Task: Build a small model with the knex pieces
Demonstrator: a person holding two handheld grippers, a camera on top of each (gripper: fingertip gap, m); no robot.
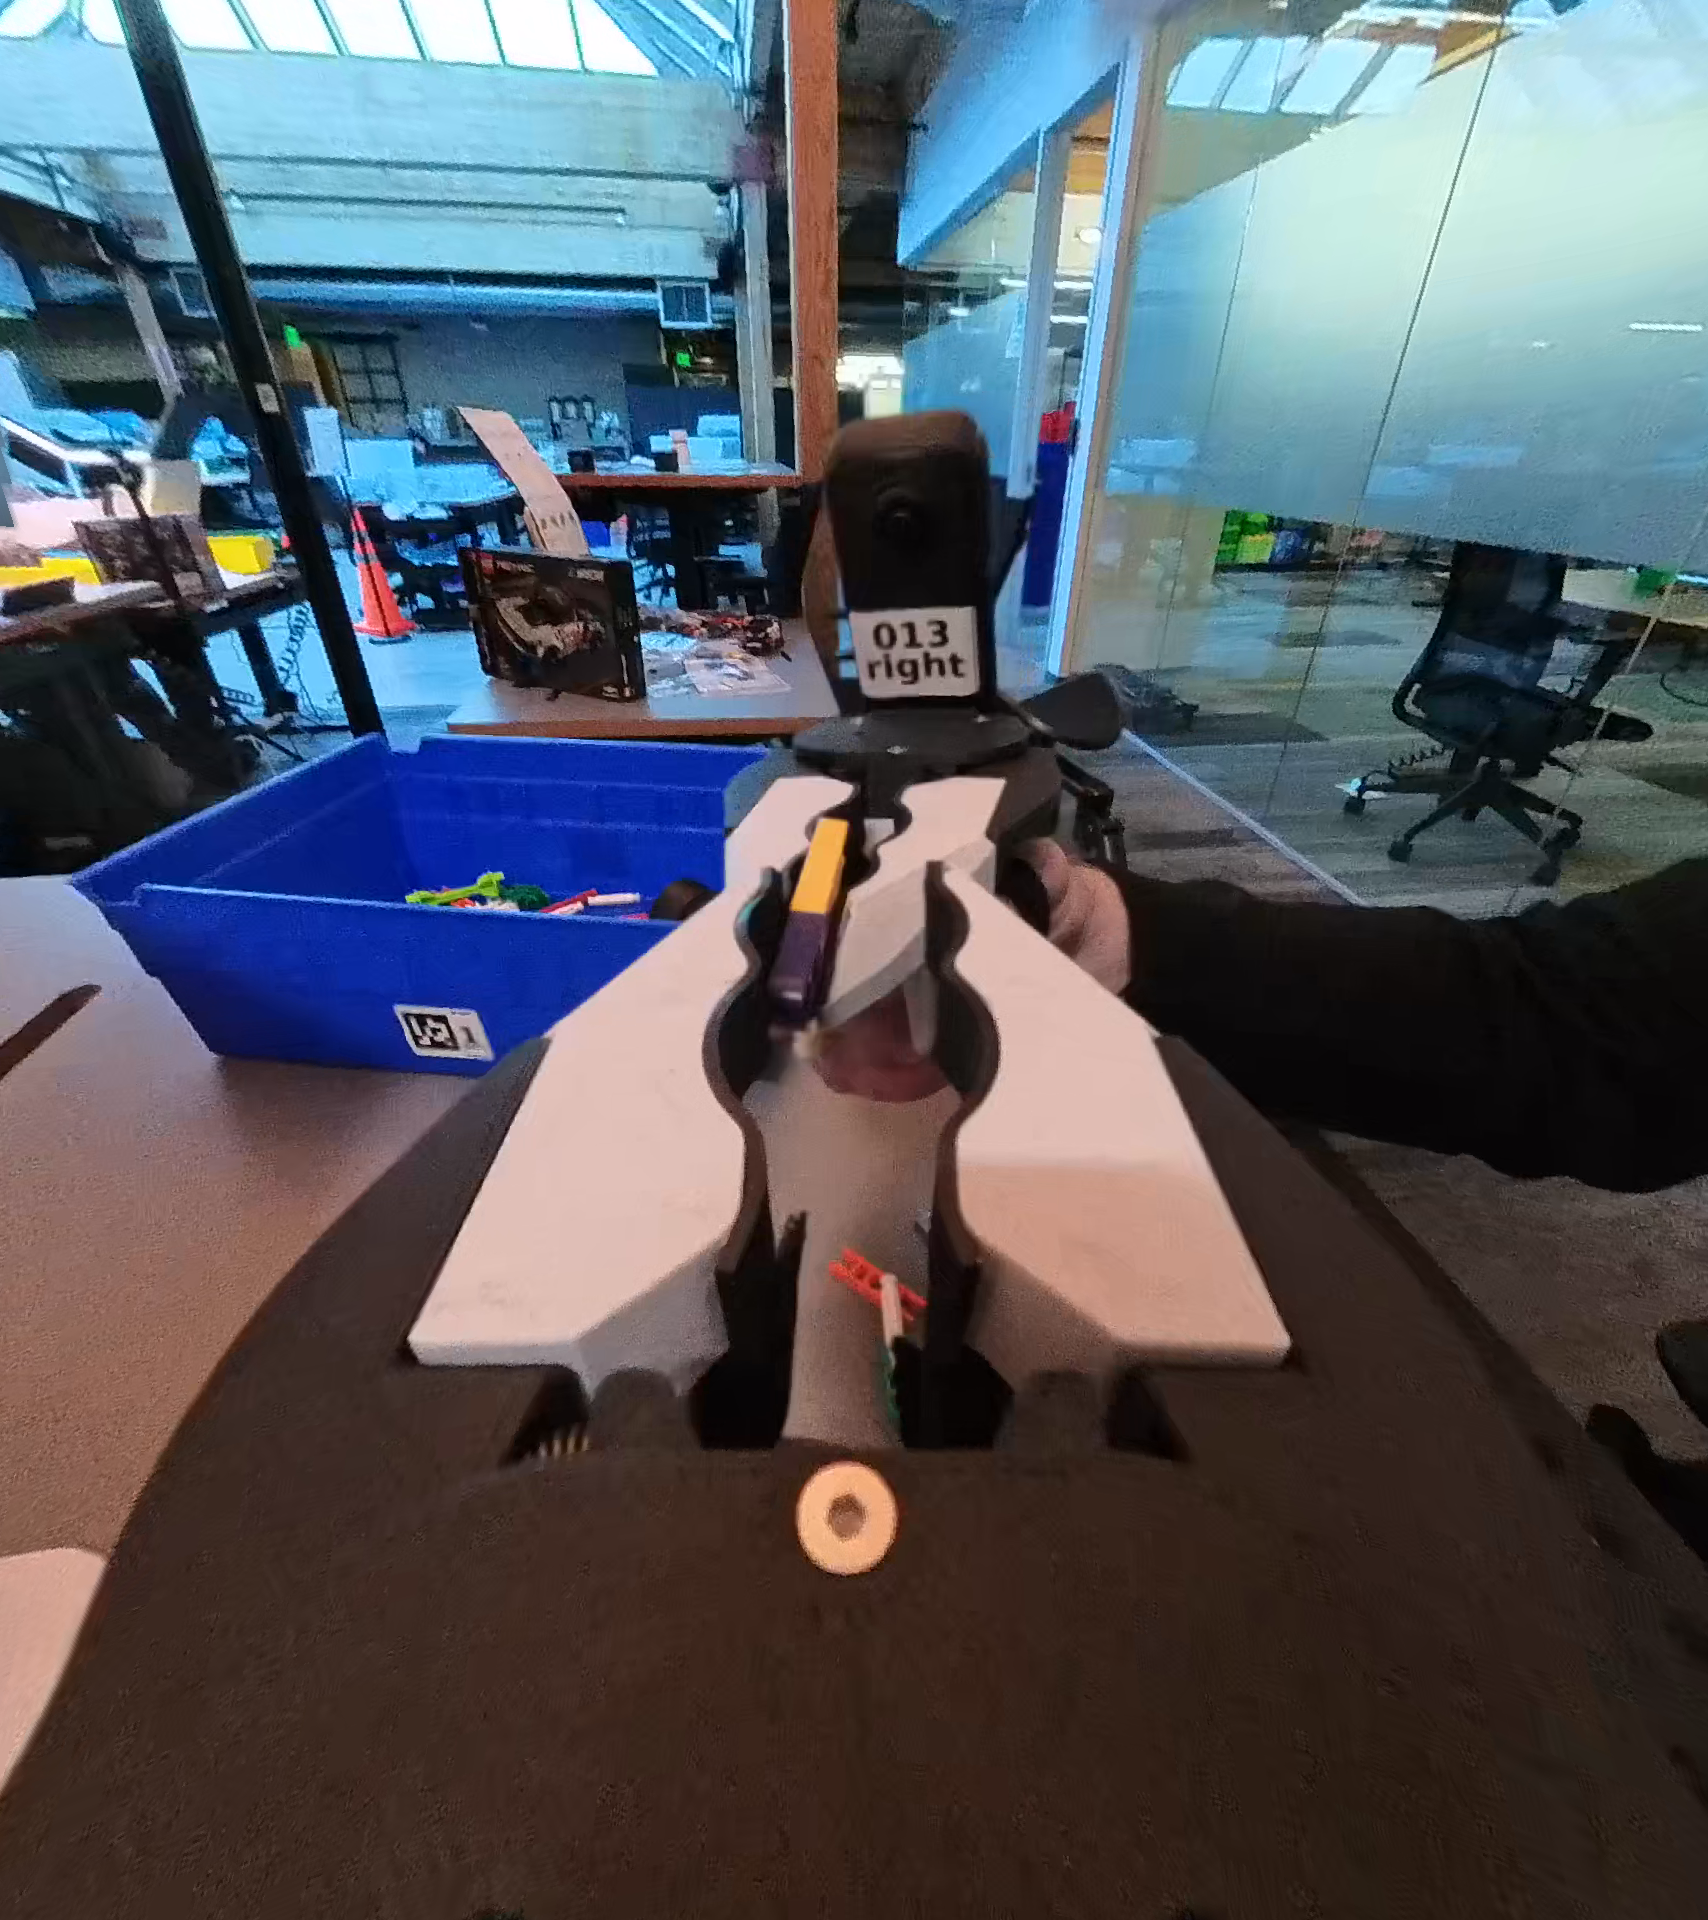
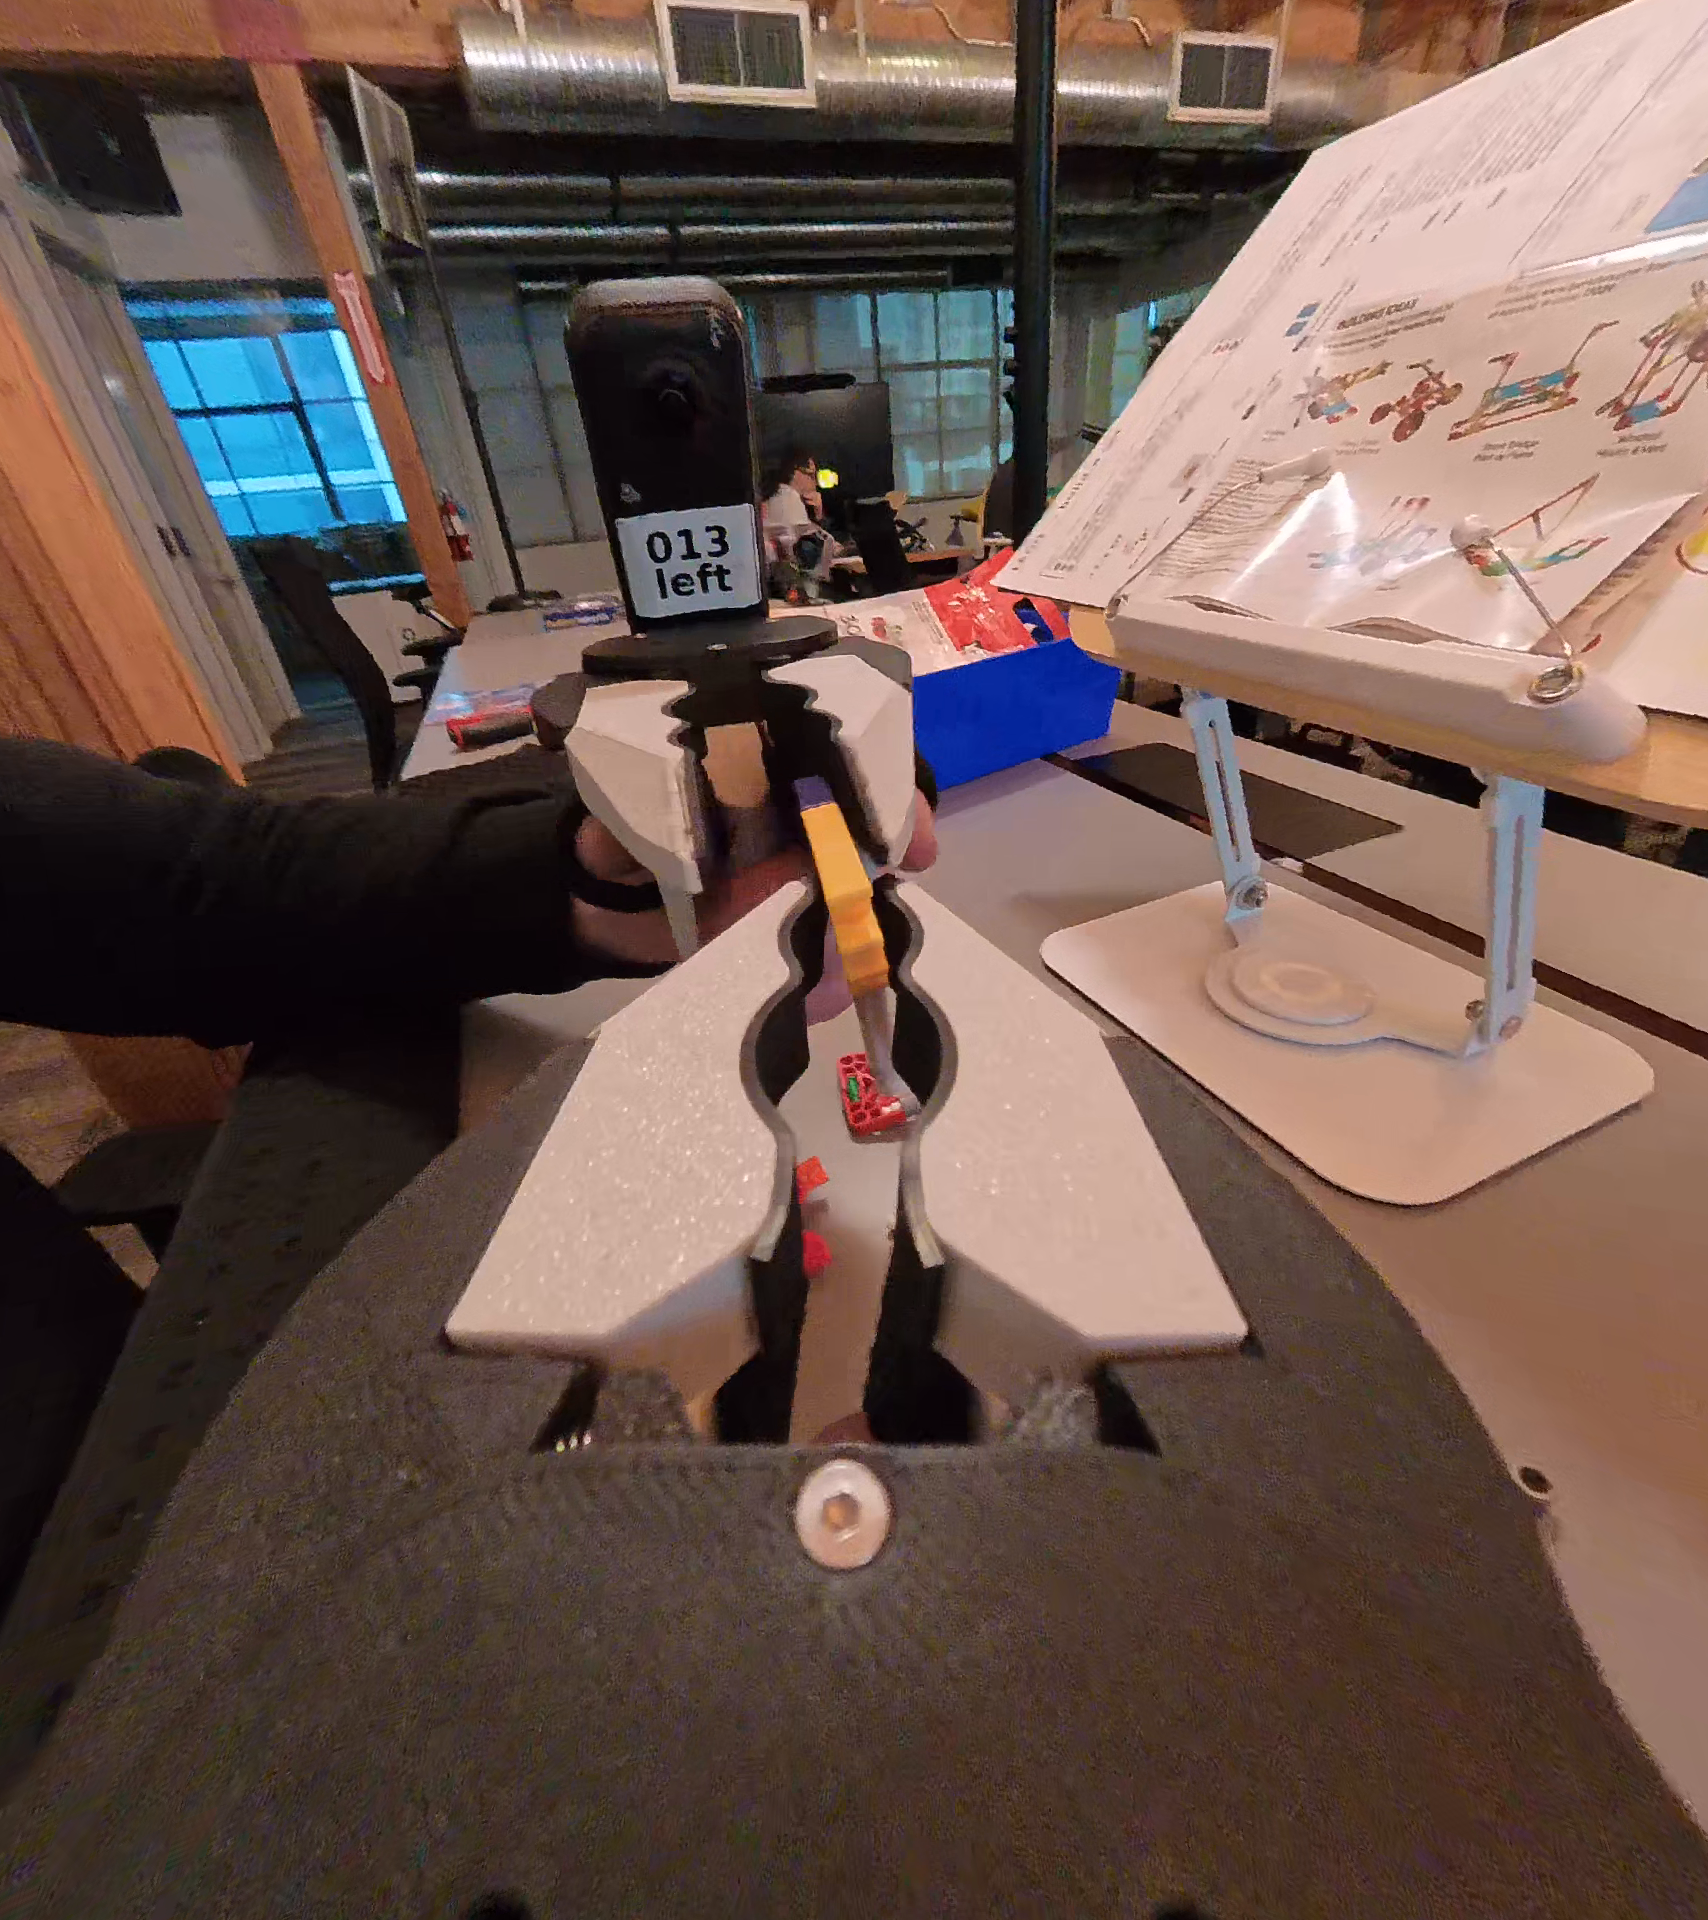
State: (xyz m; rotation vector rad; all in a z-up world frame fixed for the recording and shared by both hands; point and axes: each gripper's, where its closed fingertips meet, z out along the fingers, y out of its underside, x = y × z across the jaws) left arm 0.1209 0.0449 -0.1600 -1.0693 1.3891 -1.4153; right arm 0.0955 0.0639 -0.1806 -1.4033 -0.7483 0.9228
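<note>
left gripper point(image 1: 834, 997) clenched on the purple end of a yellow and purple rod point(image 1: 814, 914), held up above the bench point(image 1: 154, 1195). right gripper point(image 2: 855, 935) clenched on the yellow end of that rod, nose to nose with the left. small red pieces point(image 2: 865, 1101) lying on the bench below. blue bin point(image 1: 330, 935) of loose parts near the far edge; white book stand point(image 2: 1349, 1039) with an open manual point(image 2: 1401, 364) toward the right edge.
</note>
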